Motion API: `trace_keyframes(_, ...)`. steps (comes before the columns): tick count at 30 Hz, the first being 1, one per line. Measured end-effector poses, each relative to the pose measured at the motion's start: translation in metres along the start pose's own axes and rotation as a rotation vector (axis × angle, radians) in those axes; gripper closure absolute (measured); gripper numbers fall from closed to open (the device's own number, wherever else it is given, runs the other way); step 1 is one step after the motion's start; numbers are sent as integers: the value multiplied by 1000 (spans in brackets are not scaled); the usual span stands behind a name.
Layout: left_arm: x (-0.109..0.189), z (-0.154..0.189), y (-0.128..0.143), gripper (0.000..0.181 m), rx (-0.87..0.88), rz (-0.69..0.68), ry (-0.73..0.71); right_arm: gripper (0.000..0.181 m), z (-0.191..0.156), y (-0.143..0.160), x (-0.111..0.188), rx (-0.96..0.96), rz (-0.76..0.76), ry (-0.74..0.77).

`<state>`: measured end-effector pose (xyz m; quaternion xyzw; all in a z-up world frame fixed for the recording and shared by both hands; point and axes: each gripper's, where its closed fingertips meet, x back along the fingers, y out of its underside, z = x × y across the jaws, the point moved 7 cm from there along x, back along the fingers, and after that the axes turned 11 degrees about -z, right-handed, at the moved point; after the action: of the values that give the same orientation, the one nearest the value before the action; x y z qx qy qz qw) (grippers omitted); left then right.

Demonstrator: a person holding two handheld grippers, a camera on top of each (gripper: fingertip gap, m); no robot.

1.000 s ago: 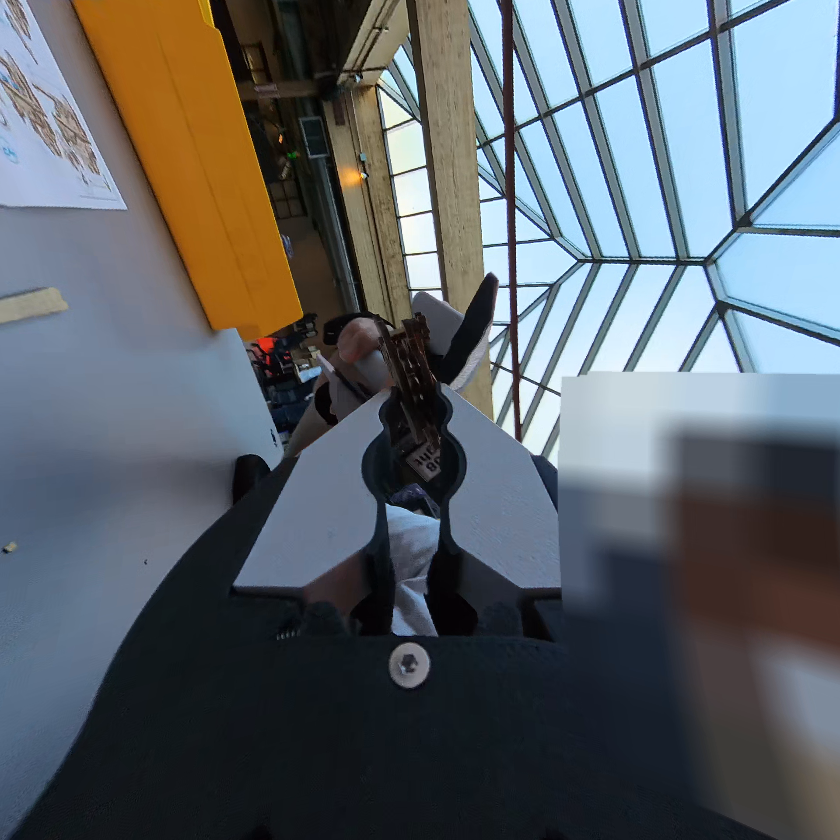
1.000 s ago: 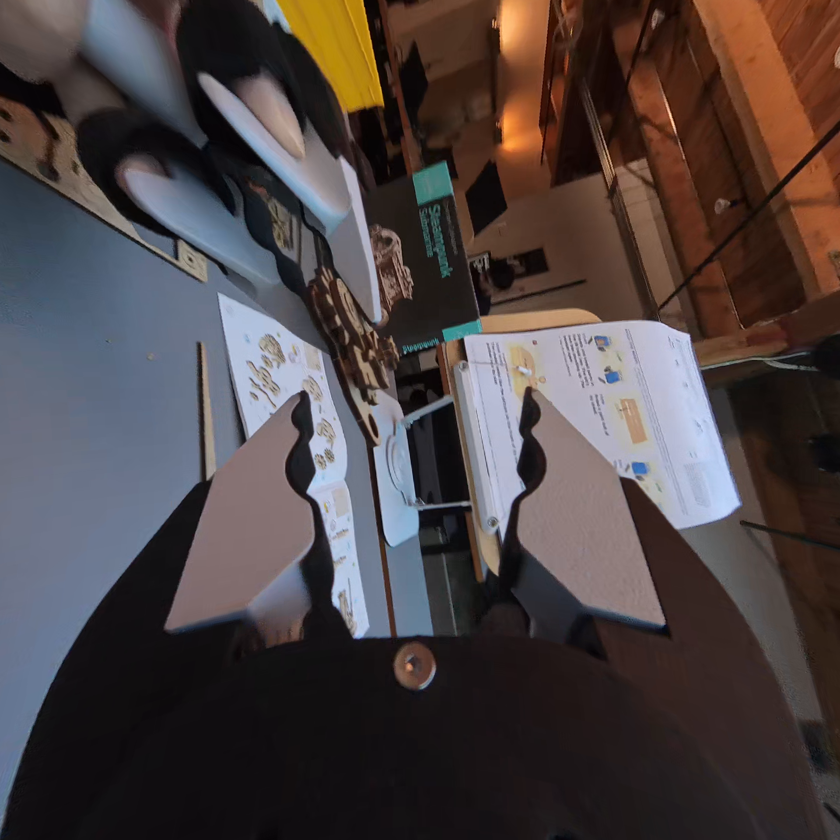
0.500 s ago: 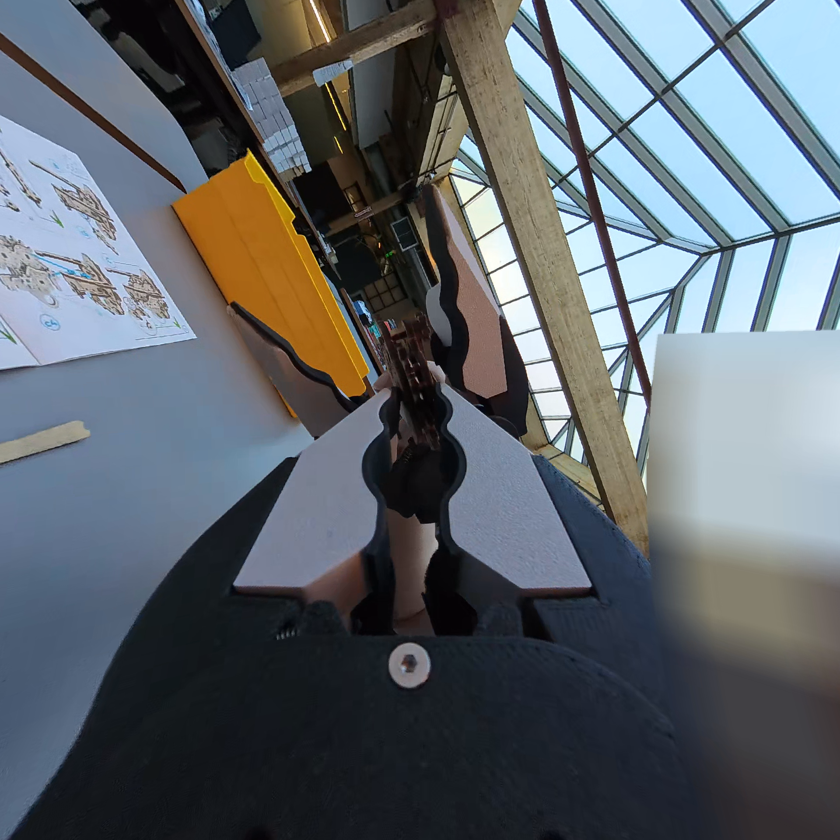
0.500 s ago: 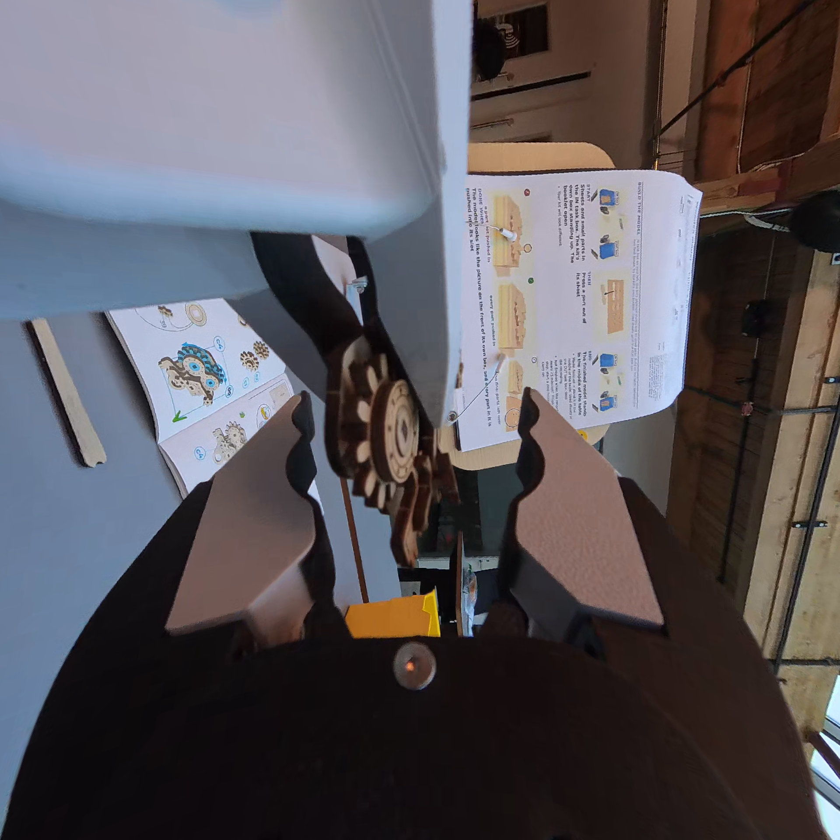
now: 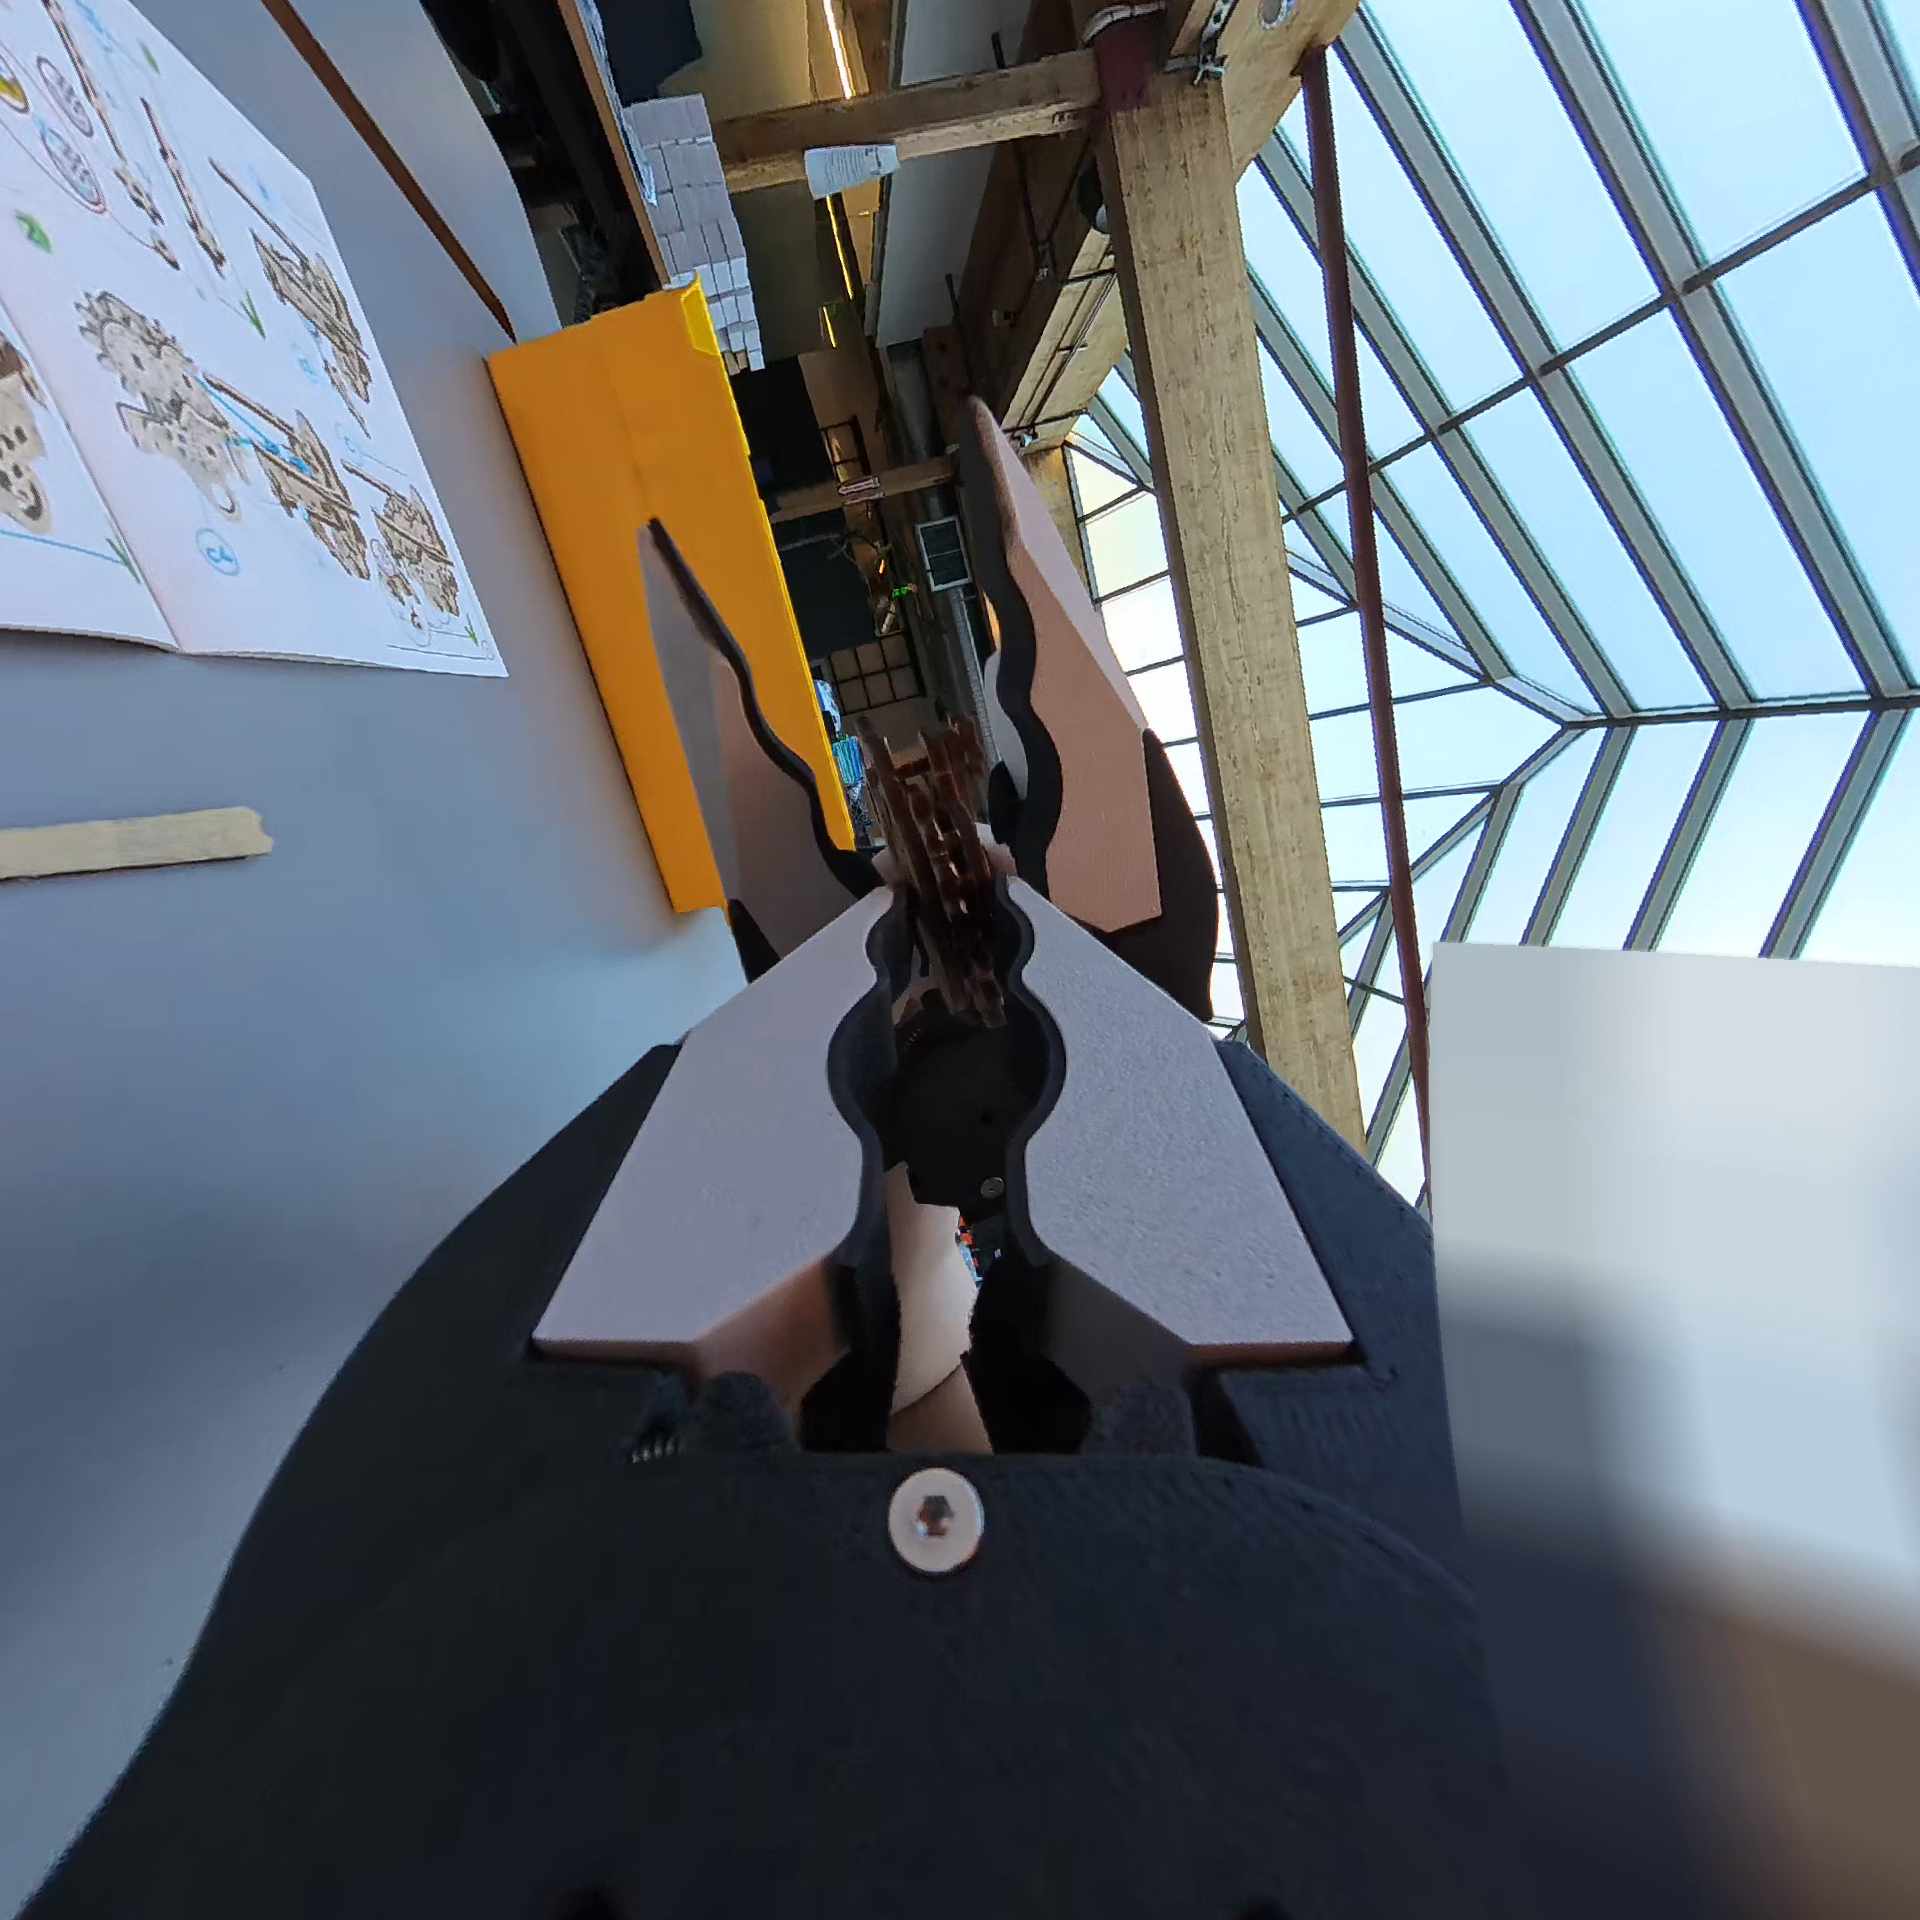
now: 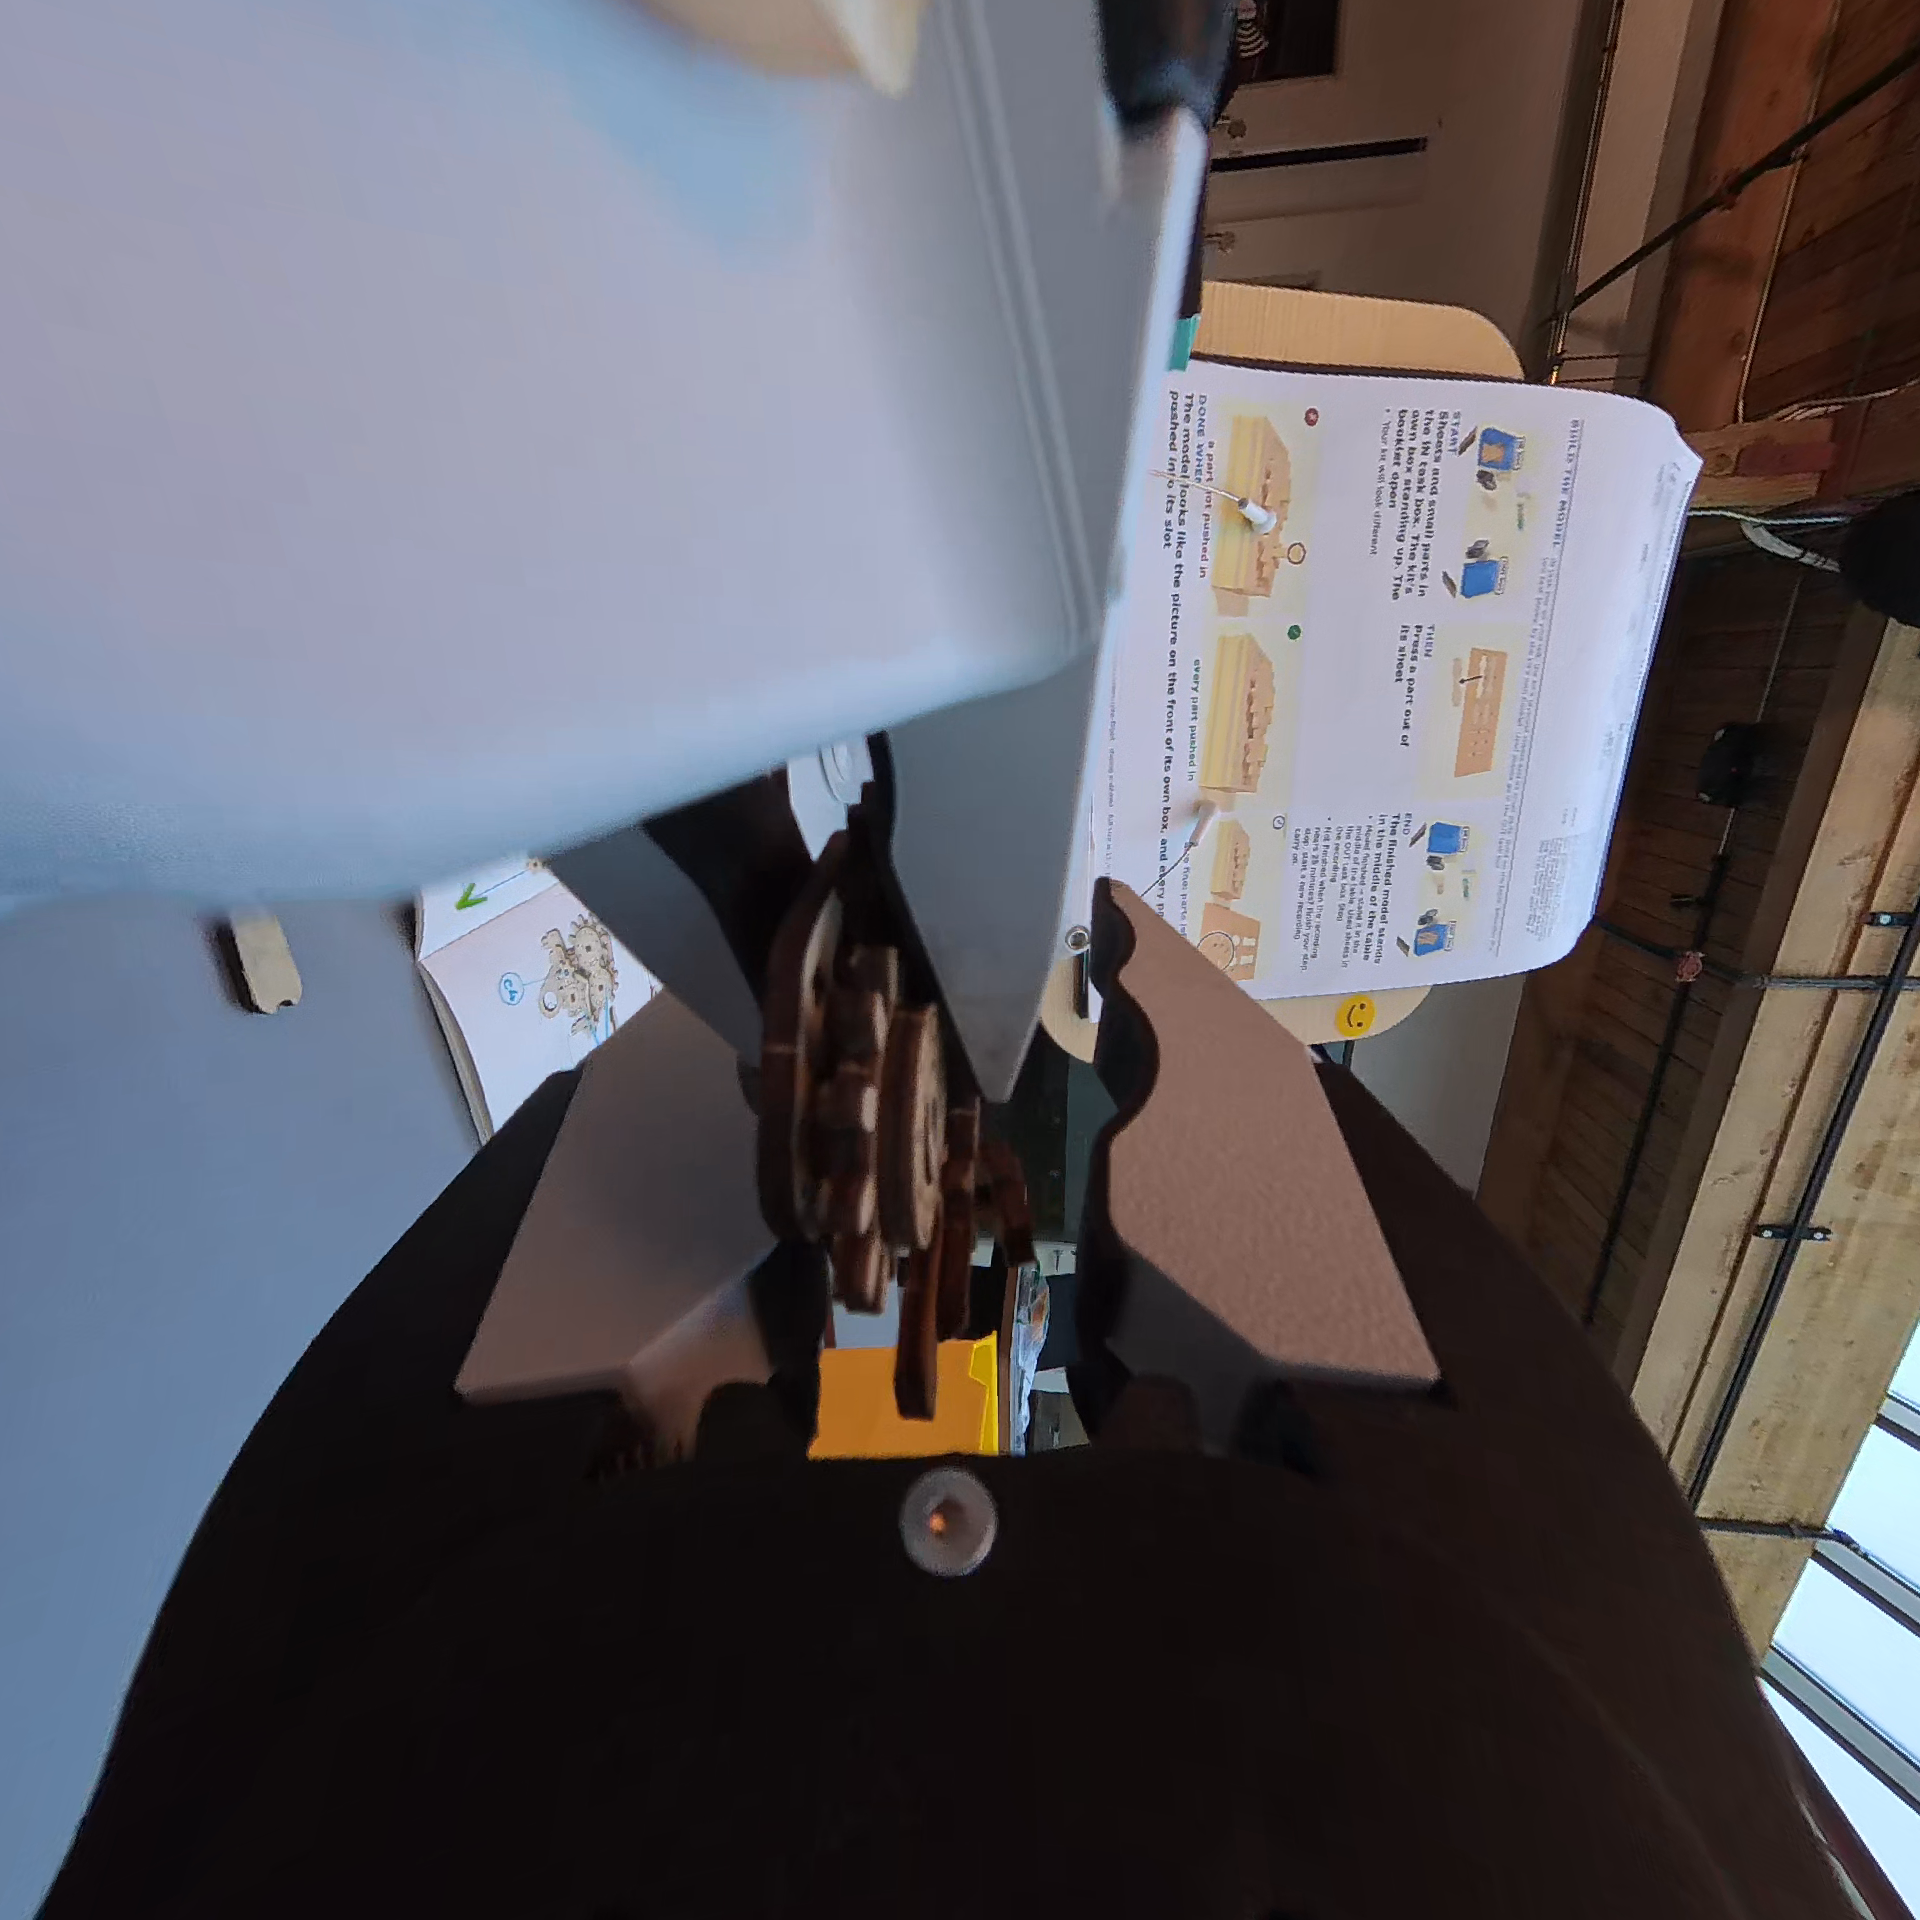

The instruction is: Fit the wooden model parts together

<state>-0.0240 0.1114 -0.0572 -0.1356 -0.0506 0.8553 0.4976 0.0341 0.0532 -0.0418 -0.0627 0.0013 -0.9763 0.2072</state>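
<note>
- The left gripper [image 5: 951, 904] is clamped on the dark brown wooden gear assembly [image 5: 940, 831];
- the right gripper [image 6: 940, 1023] has its fingers spread apart around that assembly [image 6: 873, 1101], not touching it.

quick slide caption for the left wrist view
Left gripper shut on a wooden gear assembly, with the open right gripper straddling it.

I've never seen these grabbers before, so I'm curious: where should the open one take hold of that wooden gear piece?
Probably across the flat faces of the wooden gear assembly, on the end sticking out beyond the left gripper. The right gripper already has an open finger on each side. The gears are thin discs, stacked and seen edge-on, so the teeth would likely give poor purchase.
</note>
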Motion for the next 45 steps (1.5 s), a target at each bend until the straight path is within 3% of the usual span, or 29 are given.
trace_keyframes(10,-3,-2,2,169,27,-9,20,140,-4,2,-1,-14,12,-23)
trace_keyframes(13,-3,0,2,150,55,-58,74,141,0,6,0,-47,11,-48)
trace_keyframes(15,3,1,-1,146,-7,-80,25,141,0,12,-1,-98,-8,-145)
trace_keyframes(19,21,24,-11,151,-350,-146,-108,141,2,24,2,-172,-52,-399)
trace_keyframes(21,26,44,-17,154,-691,-172,-210,141,8,25,8,-214,-28,-481)
trace_keyframes(23,25,62,-18,145,-1053,-237,-343,142,11,18,22,-258,78,-637)
trace_keyframes(27,13,88,11,142,-1503,-429,-410,142,21,7,50,-378,272,-889)
trace_keyframes(29,4,95,23,145,-1672,-499,-435,142,26,5,58,-399,330,-938)
trace_keyframes(32,-9,97,31,148,-1807,-554,-500,142,28,3,66,-384,377,-968)
trace_keyframes(36,-21,92,41,157,-1850,-638,-475,142,26,1,71,-342,370,-971)
trace_keyframes(38,-22,90,43,168,-1899,-638,-484,141,24,1,74,-320,370,-980)
trace_keyframes(45,-22,94,46,169,-1966,-540,-451,132,34,-1,80,-344,500,-936)
